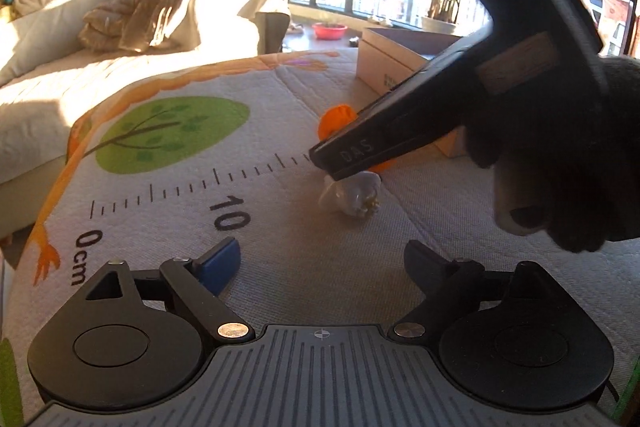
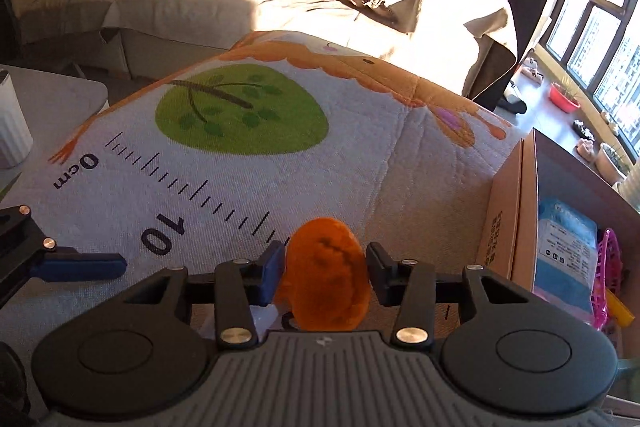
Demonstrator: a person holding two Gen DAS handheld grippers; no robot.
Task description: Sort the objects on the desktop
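Right gripper [image 2: 324, 273] is down low over the mat [image 2: 340, 155], and between its fingers sits the orange ball [image 2: 326, 279]. The blue pad on one side looks pressed against it, but there's a sliver of gap at the dark finger on the other side, so the jaws are partly closed around the ball and I can't tell whether it's truly clamped. The ball sits just at the end of the printed ruler [image 2: 192, 191], beyond the 10 mark.

From the left wrist view, the left gripper [image 1: 320, 263] hovers above the mat with jaws wide open, nothing between them. Ahead of it, a small clear bulb-like object [image 1: 354, 195] lies on the mat, just beneath the right tool's black body.

Just beside the ball stands an open cardboard box [image 2: 504, 211], holding a blue packet [image 2: 564, 259] and something pink [image 2: 610, 275]. A white ribbed cup [image 2: 12, 127] stands well apart to the left.
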